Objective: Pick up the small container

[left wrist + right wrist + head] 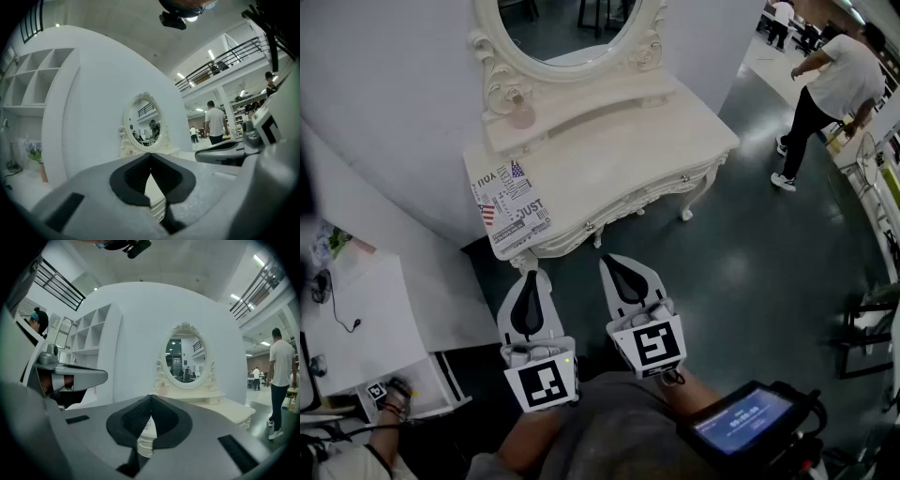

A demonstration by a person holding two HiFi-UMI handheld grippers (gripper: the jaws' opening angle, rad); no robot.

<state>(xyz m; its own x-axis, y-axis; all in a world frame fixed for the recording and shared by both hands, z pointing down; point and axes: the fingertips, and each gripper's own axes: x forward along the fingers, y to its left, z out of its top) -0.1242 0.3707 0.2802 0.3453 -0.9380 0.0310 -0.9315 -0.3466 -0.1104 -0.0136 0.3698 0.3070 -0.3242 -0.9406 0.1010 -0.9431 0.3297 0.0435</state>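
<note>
The small container point(522, 112) is a pinkish jar on the raised shelf of the white dressing table point(656, 141), just left of the oval mirror point(572, 28). Both grippers hover side by side over the dark floor in front of the table, well short of the jar. My left gripper point(531, 275) point(150, 153) is shut with its pads together and nothing between them. My right gripper point(610, 261) point(150, 396) is likewise shut and empty. In both gripper views the mirror point(184, 363) stands ahead beyond the jaw tips.
A printed mat point(511, 208) covers the table's left end. A white side desk point(366, 319) with cables and an open drawer stands at the left. A person point(834, 80) stands at the upper right. A device with a lit screen point(742, 417) sits at the bottom right.
</note>
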